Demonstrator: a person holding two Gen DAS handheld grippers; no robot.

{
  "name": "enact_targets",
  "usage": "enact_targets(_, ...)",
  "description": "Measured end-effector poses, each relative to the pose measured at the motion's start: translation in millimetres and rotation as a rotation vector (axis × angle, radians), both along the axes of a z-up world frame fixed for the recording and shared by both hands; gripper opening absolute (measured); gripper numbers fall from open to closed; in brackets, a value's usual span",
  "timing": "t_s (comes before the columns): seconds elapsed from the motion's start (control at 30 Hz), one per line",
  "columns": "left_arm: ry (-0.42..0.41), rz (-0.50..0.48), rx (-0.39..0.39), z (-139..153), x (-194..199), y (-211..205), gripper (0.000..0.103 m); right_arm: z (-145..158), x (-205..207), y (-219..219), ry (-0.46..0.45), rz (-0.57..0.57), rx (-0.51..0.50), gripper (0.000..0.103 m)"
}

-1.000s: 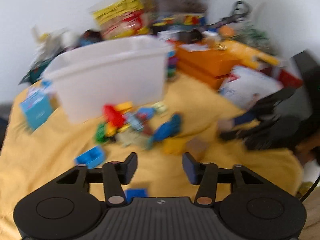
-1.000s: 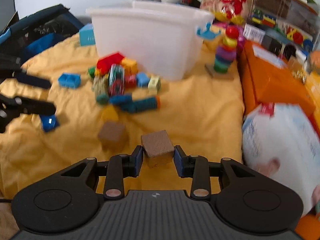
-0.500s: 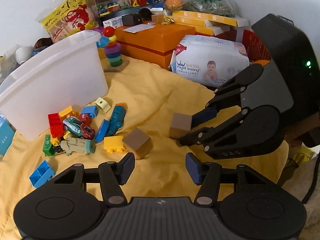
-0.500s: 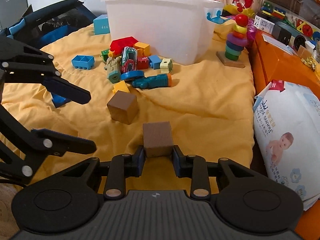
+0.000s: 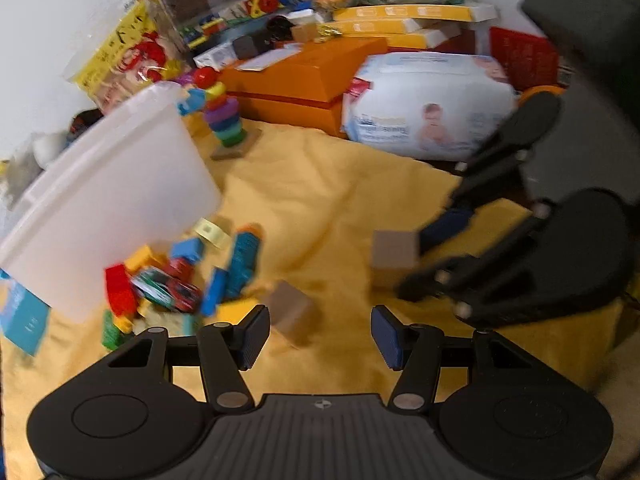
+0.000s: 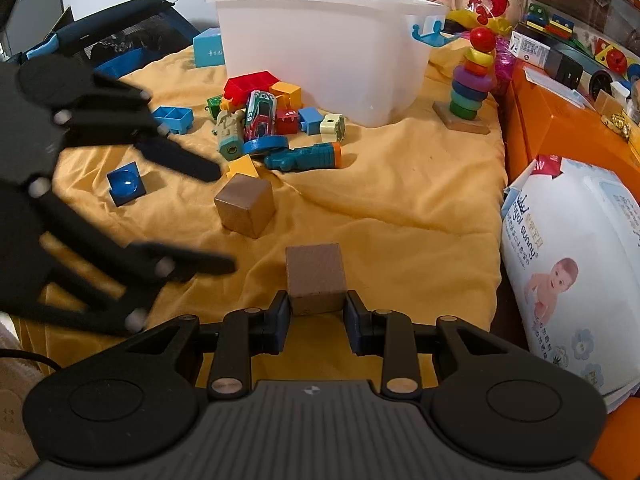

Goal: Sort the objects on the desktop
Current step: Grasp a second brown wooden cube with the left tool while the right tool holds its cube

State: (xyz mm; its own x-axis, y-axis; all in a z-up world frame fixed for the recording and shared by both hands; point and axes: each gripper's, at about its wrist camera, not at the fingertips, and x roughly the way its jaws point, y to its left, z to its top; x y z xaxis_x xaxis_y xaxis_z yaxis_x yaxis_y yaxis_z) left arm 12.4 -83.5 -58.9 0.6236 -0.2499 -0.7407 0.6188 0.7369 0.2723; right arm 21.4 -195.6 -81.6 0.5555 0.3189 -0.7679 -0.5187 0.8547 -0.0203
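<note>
Since half a second ago, left gripper [image 5: 319,333] has advanced toward the second brown cube [image 5: 289,312], jaws spread, empty; right gripper [image 6: 316,317] pinches a brown cube [image 6: 316,278]; beyond, toy pile [image 6: 267,120]; farthest, white bin [image 6: 328,48].

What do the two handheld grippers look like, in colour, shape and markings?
Both the left gripper and the right gripper are matte black: a ribbed body with a small round emblem, two round discs, linkage arms with metal pivot pins, and dark blue ribbed pads on the fingers. No sleeve shows.
</note>
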Motion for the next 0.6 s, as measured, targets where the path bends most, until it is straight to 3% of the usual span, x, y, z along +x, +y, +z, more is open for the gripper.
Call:
enact_targets(0.17, 0.067, 0.059, -0.02, -9.9, 32.1, 4.6, 0.06, -1.9, 2.6, 2.5, 0.002, -0.001, 0.005, 0.036)
enact_targets(0.27, 0.098, 0.033, -0.043, -15.8, 38.7, 6.9, 0.056, -2.9, 5.5, 6.1, -0.004, 0.001, 0.013, 0.044)
enact_targets(0.3, 0.097, 0.014, -0.066, -14.3, 37.3, 8.6, 0.043, -3.7, 6.6, 6.9, -0.003, -0.005, 0.02, 0.044)
enact_targets(0.33, 0.106, 0.007, -0.085, -13.2, 37.0, 10.3, 0.043, -4.5, 8.2, 7.0, 0.0, -0.014, 0.034, 0.044)
enact_targets(0.4, 0.124, 0.014, -0.114, -12.6, 37.3, 13.7, 0.043, -4.9, 8.6, 8.2, -0.003, -0.015, 0.038, 0.033)
enact_targets(0.6, 0.137, 0.036, -0.196, 5.5, 28.0, 32.5, 0.043, 2.3, 7.1, 7.5, 0.022, -0.033, 0.059, 0.033)
